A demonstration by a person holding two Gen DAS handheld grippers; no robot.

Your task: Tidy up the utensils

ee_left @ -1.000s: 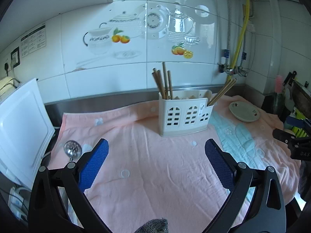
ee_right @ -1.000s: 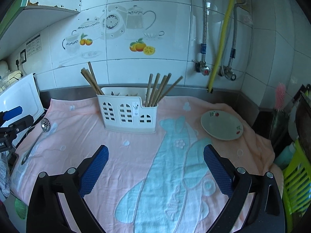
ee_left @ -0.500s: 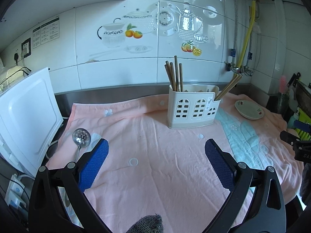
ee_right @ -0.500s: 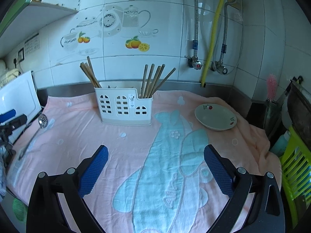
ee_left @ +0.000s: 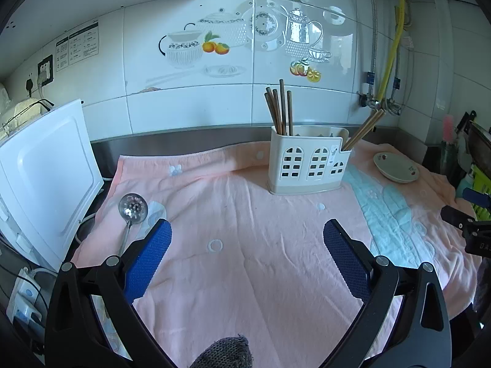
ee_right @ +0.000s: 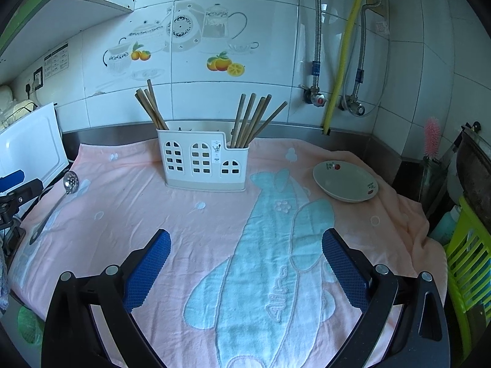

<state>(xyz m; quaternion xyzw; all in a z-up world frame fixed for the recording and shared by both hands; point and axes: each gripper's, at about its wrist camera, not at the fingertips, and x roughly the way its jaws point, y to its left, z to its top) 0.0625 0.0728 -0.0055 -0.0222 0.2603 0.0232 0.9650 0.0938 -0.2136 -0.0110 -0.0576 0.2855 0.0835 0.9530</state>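
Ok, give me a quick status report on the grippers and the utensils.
Left gripper open, empty. Right gripper open, empty. Chopsticks in holder; slotted spoon loose on towel. Nothing in the way.

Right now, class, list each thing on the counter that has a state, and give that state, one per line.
Left tongs: open, empty, above the towel.
Right tongs: open, empty.
Utensil holder: upright, chopsticks leaning in both end compartments.
Slotted spoon: flat on the towel, bowl up.
Dish: upright, empty.
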